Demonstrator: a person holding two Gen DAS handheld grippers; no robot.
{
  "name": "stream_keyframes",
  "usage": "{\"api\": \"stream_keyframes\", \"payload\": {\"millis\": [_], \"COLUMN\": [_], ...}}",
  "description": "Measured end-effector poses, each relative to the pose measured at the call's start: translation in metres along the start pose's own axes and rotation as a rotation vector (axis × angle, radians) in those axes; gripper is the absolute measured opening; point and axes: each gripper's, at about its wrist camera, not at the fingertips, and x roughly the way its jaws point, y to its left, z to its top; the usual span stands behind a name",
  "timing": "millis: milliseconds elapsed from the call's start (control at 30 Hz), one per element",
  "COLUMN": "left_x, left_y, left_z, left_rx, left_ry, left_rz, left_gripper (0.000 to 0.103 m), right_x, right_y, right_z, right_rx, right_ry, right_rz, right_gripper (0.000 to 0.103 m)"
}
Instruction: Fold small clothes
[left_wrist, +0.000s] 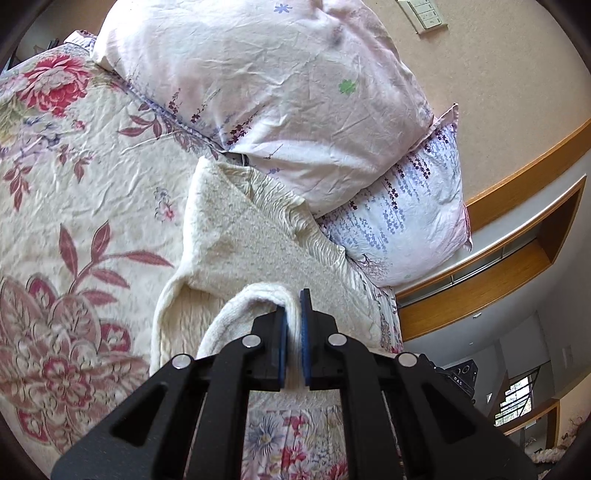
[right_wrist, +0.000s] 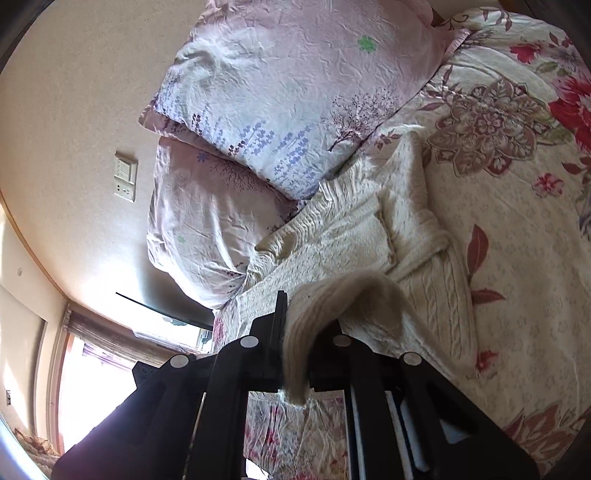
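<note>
A cream knitted sweater (left_wrist: 240, 236) lies partly folded on the floral bedspread, close to the pillows. My left gripper (left_wrist: 294, 306) is shut on a folded edge of the sweater, with fabric pinched between the blue pads. In the right wrist view the sweater (right_wrist: 351, 236) shows its cable knit and a sleeve folded across it. My right gripper (right_wrist: 295, 317) is shut on another edge of the sweater, and the fabric drapes over and hides its right finger.
Two pale floral pillows (left_wrist: 280, 88) (right_wrist: 280, 96) are stacked against the wall just beyond the sweater. The floral bedspread (left_wrist: 74, 192) (right_wrist: 517, 229) spreads out beside it. A wooden shelf ledge (left_wrist: 498, 266) and a wall switch panel (right_wrist: 125, 179) are on the wall.
</note>
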Motion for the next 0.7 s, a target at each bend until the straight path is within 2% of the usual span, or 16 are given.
{"api": "stream_keyframes", "payload": {"millis": [167, 400, 600, 700], "left_x": [0.035, 0.080, 0.109, 0.122], "left_y": [0.003, 0.024, 0.038, 0.039], "left_z": [0.034, 0.069, 0.092, 0.101], "left_rx": [0.014, -0.071, -0.138, -0.135], "left_ry": [-0.003, 0.010, 0.008, 0.005], "left_rz": [0.017, 0.028, 0.050, 0.078], "left_gripper": [0.006, 0.006, 0.006, 0.006], "right_x": [0.019, 0.057, 0.094, 0.111], "right_y": [0.005, 0.004, -0.015, -0.023], "right_z": [0.027, 0.064, 0.093, 0.106], "right_rx": [-0.019, -0.028, 0.017, 0.031], "right_ry": [-0.027, -0.031, -0.009, 0.001], "right_rz": [0.006, -0.019, -0.060, -0.080], "right_gripper": [0.009, 0.009, 0.009, 0.009]}}
